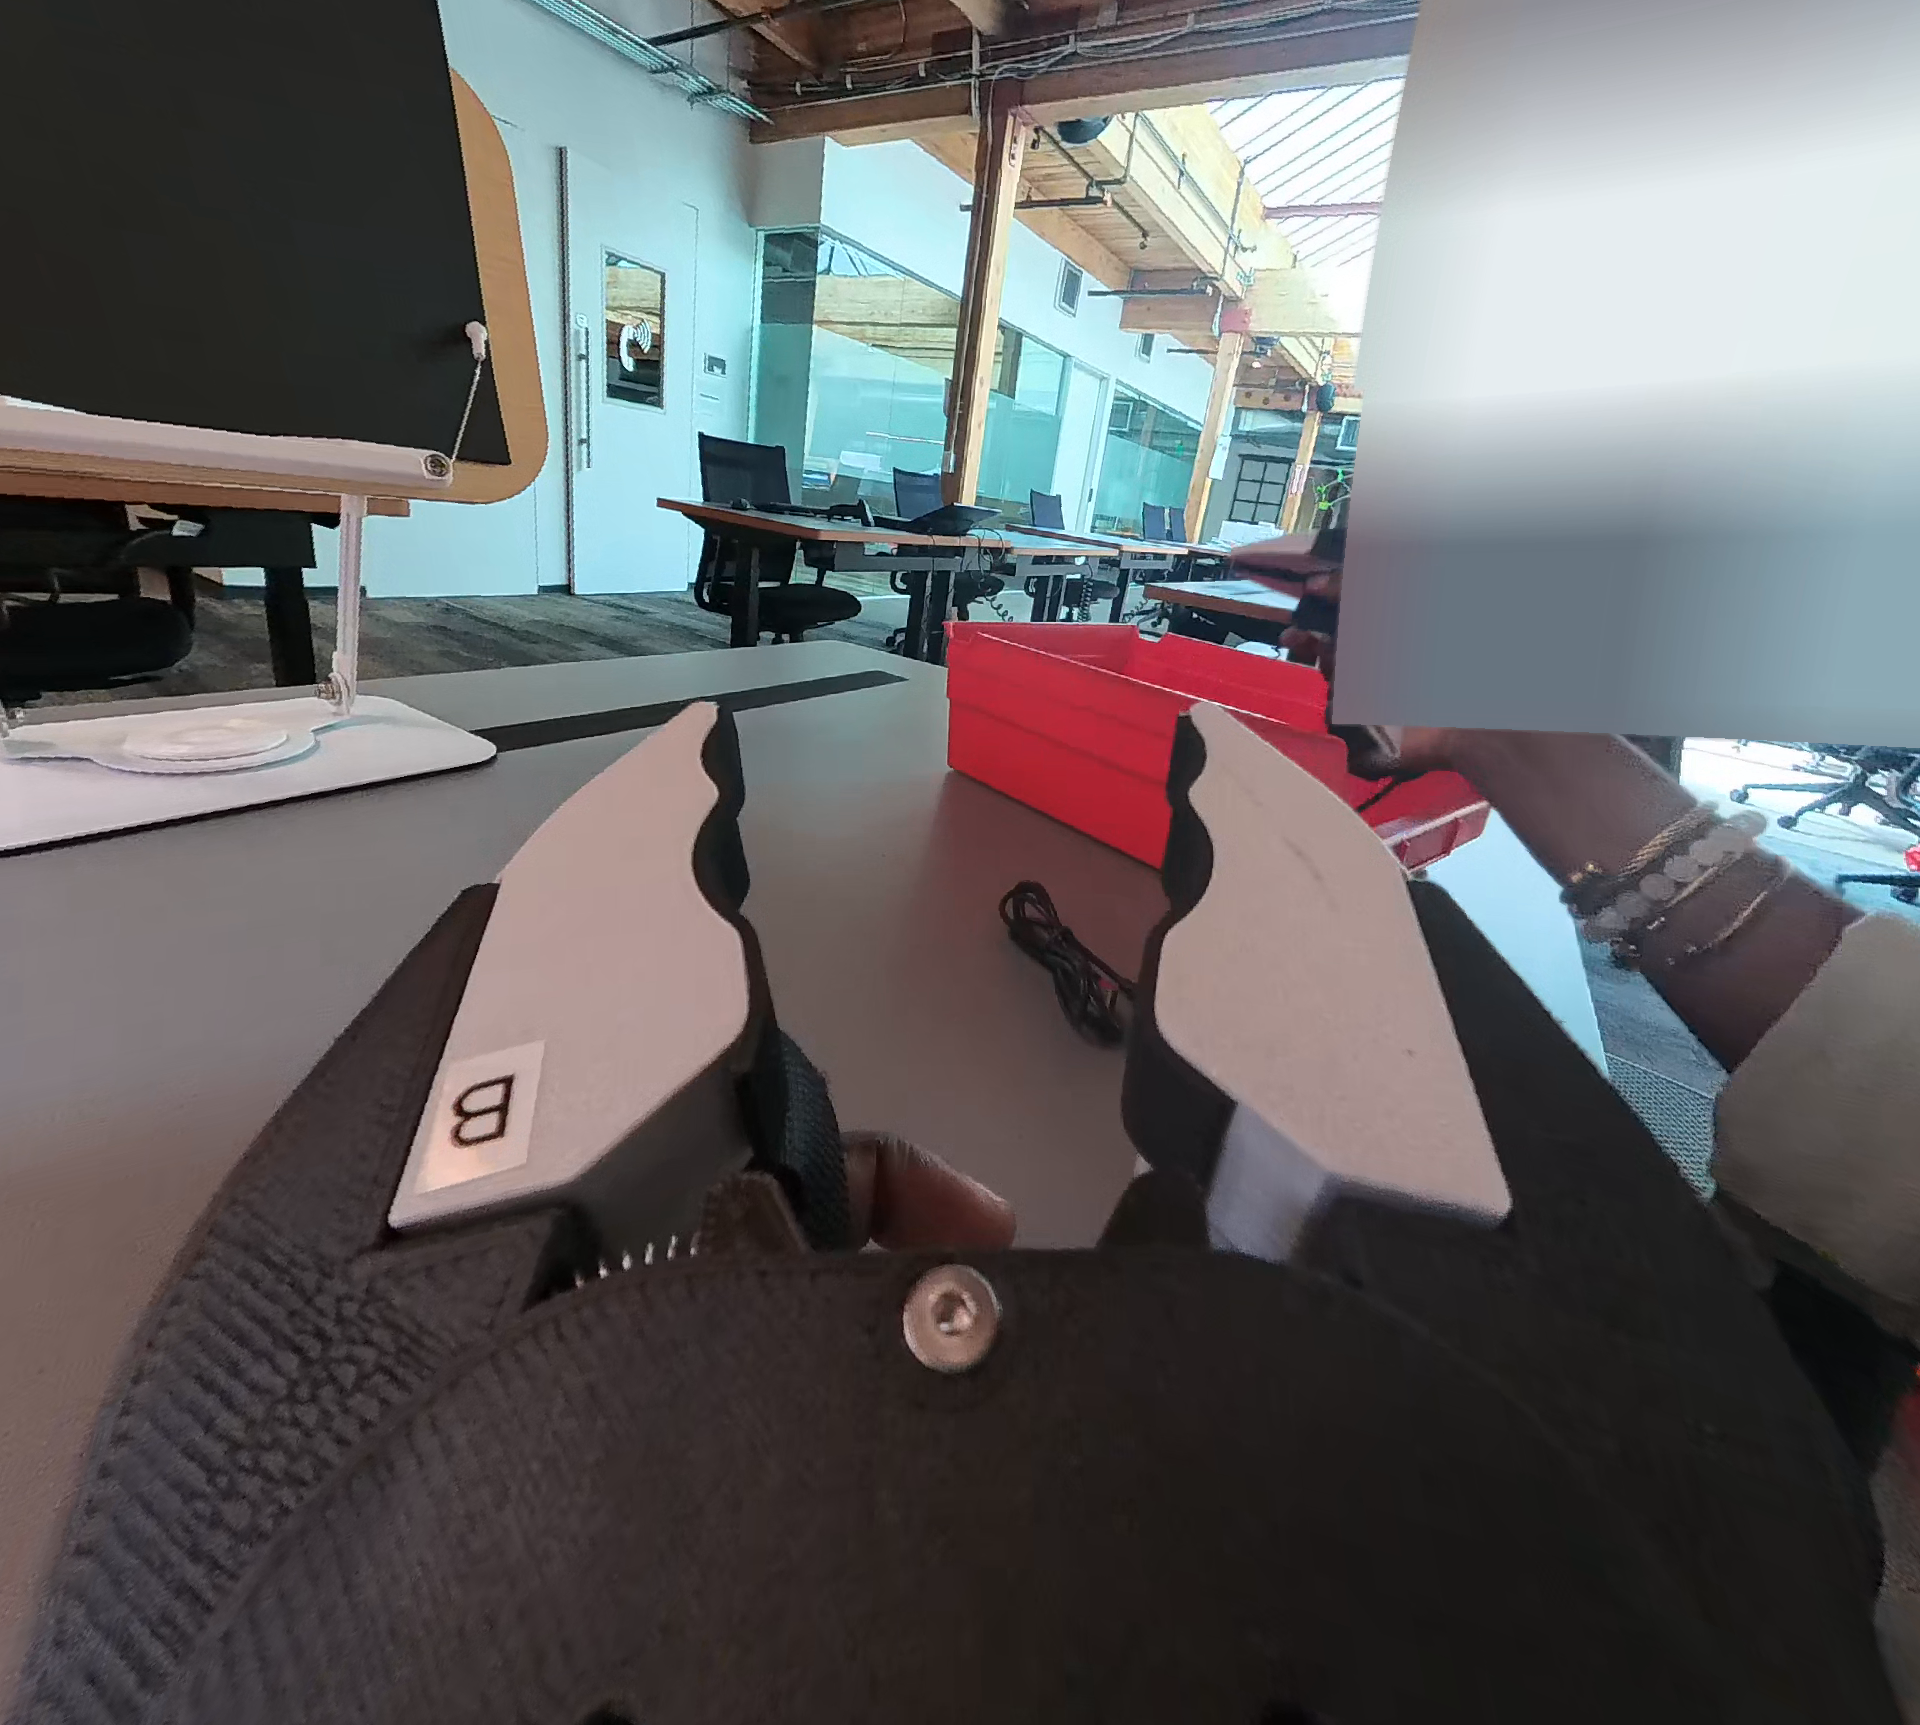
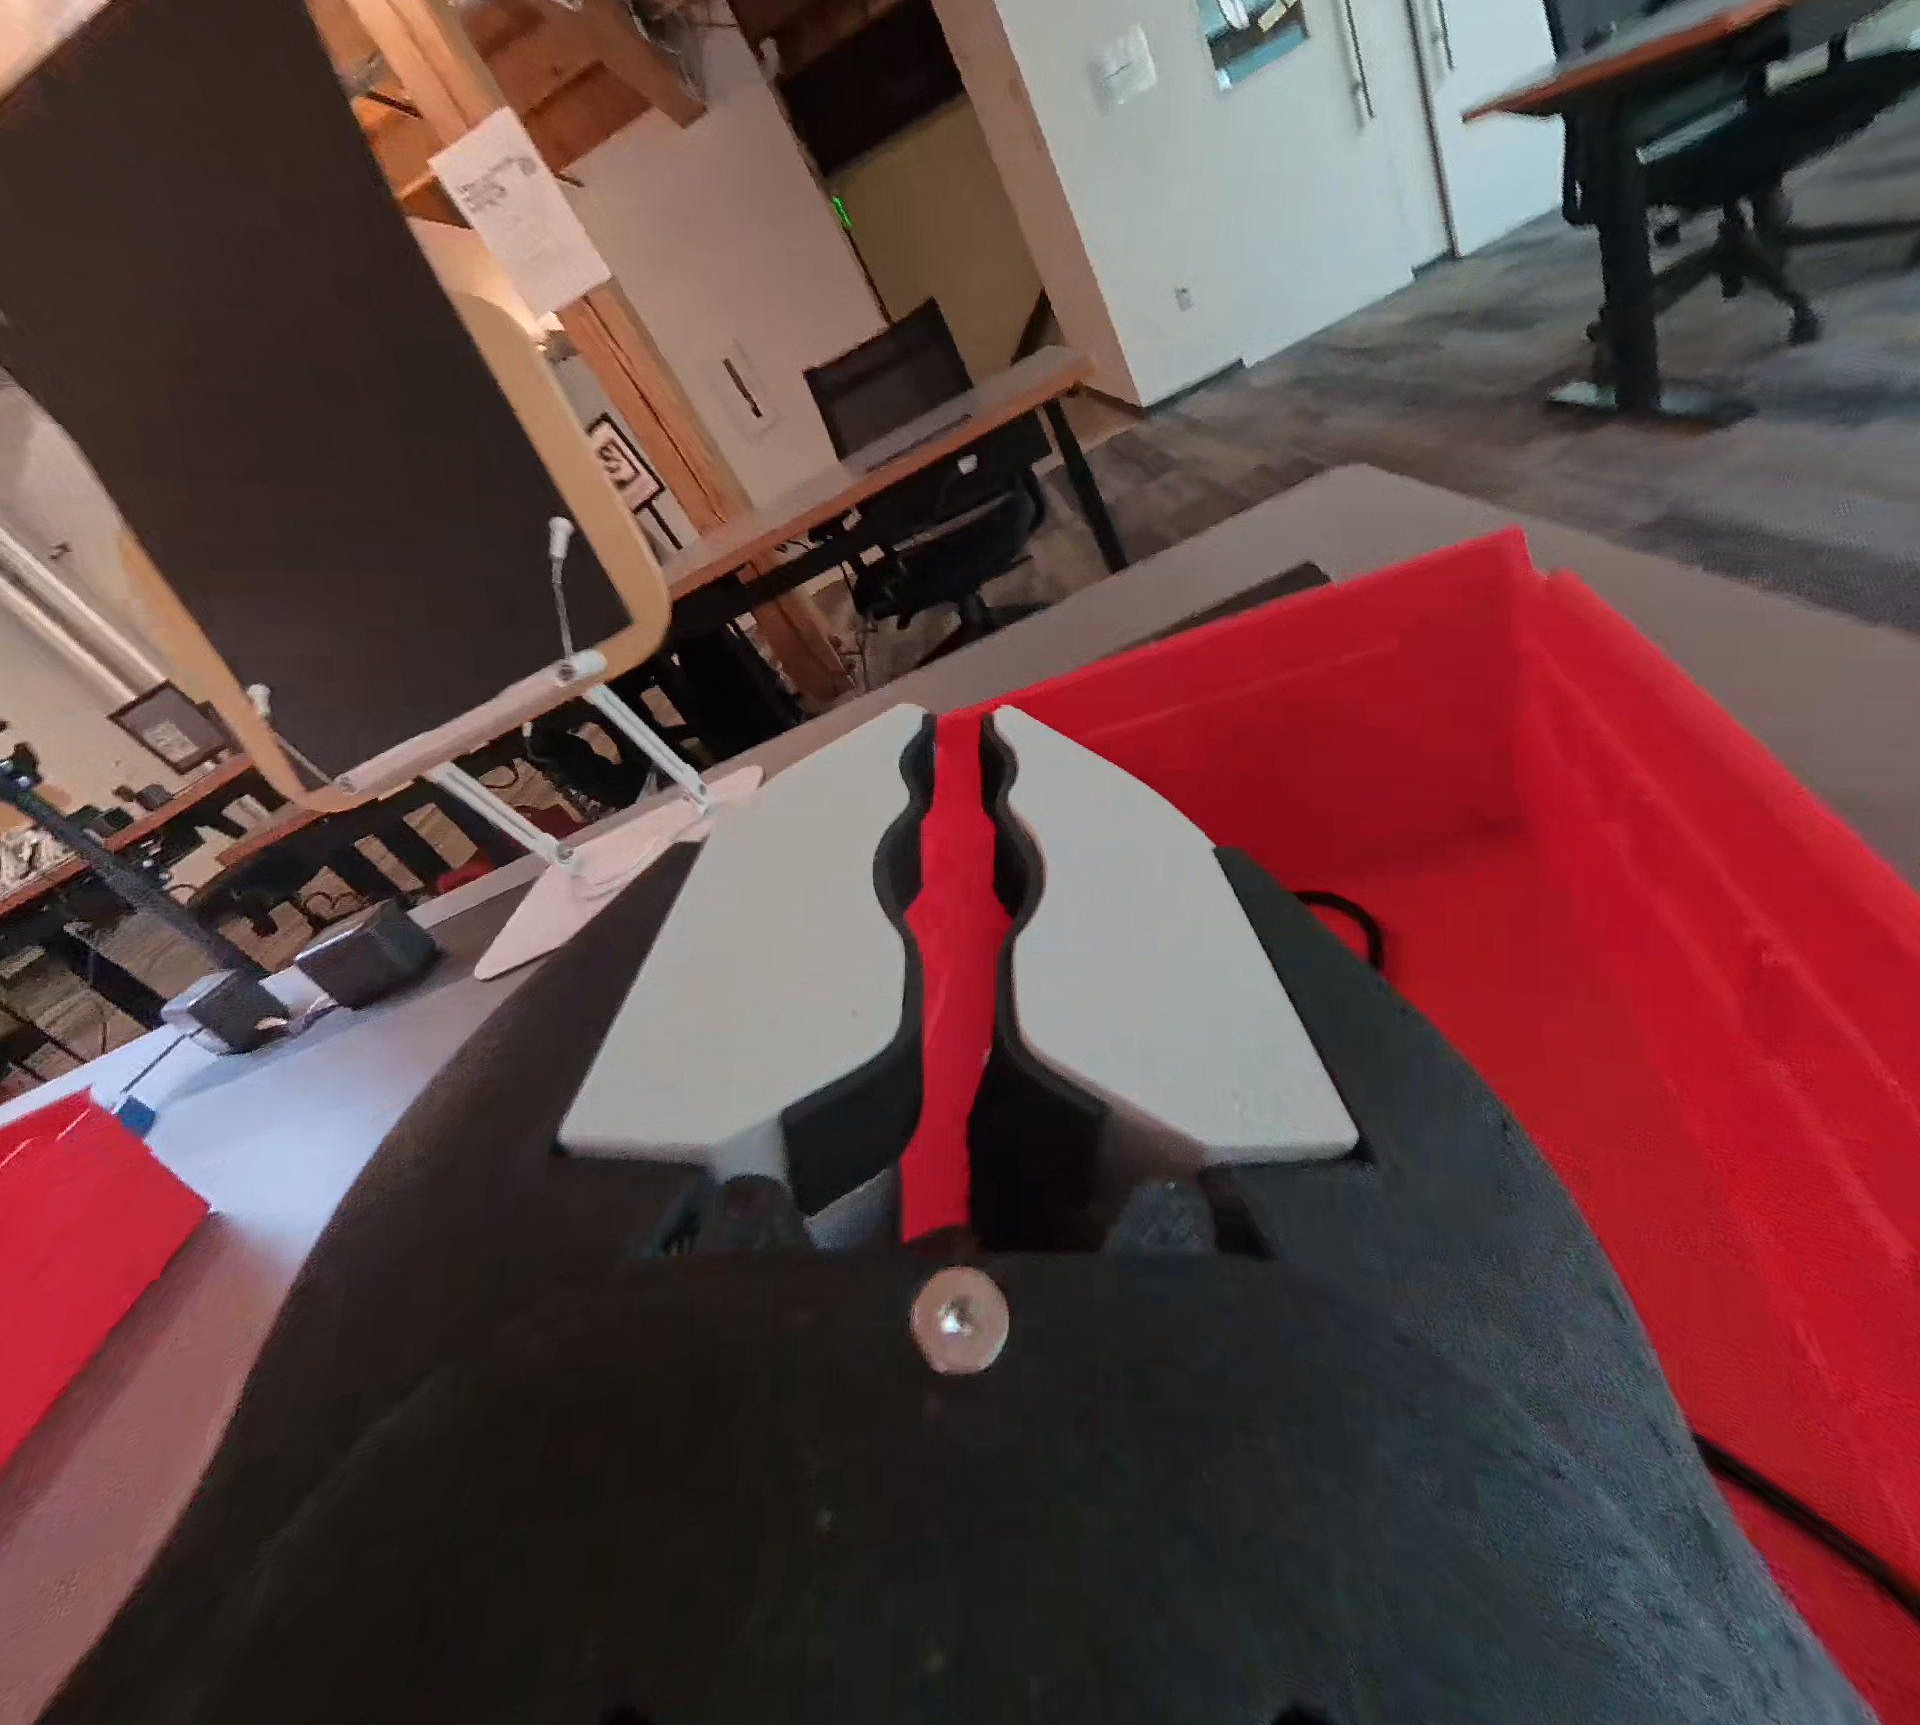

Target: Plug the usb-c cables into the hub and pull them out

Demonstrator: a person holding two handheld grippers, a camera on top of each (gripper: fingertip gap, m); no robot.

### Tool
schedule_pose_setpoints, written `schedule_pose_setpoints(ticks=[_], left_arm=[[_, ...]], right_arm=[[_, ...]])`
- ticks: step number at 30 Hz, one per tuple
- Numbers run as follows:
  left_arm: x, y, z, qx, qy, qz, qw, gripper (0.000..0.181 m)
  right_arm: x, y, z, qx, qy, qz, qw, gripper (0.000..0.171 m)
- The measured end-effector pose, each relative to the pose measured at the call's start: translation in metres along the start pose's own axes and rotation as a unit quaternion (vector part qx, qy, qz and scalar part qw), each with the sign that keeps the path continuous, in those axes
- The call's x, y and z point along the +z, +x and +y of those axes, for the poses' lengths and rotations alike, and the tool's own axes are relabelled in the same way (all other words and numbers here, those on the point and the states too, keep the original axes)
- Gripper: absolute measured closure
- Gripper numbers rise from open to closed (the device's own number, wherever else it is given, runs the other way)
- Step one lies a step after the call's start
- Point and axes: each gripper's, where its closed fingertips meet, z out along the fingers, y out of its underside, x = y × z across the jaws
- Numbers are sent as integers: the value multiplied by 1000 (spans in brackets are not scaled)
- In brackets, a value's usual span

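My left gripper [image 1: 956,740] is open and empty, low over the grey table [image 1: 260,1000]. A coiled black cable [image 1: 1060,958] lies on the table between its fingers, further ahead. My right gripper [image 2: 956,725] has its jaws closed to a narrow slit with nothing visible between them. It hangs over the inside of a red bin [image 2: 1558,948]. A black cable [image 2: 1345,922] lies in the bin, mostly hidden behind the gripper body. I cannot pick out a hub with certainty.
The red bin [image 1: 1081,719] stands ahead-right of the left gripper, with a person's braceleted arm [image 1: 1683,886] reaching to it. A white stand [image 1: 239,761] holds a black panel [image 1: 208,117] at the left. Two dark grey blocks [image 2: 364,948] and a red flat object [image 2: 73,1239] are left of the bin. My hands' fingertips stand some 40 cm from each other.
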Motion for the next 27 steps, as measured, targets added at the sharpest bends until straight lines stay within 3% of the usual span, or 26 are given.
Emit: schedule_pose_setpoints(ticks=[8, 15, 20, 27], left_arm=[[1, 3, 3, 8, -8, 3, 1000, 104], [6, 8, 12, 28, -39, 9, 999, 106], [21, 19, 35, 62, -135, 28, 988, 107], [60, 44, 81, 70, -302, 42, 950, 110]], right_arm=[[-66, -43, -73, -81, 139, -43, 986, 162], [-141, -48, -102, -144, 211, -15, 967, 163], [-182, -47, -110, -186, 244, 12, 952, 163], [-209, -35, -110, -208, 281, 47, 936, 163]])
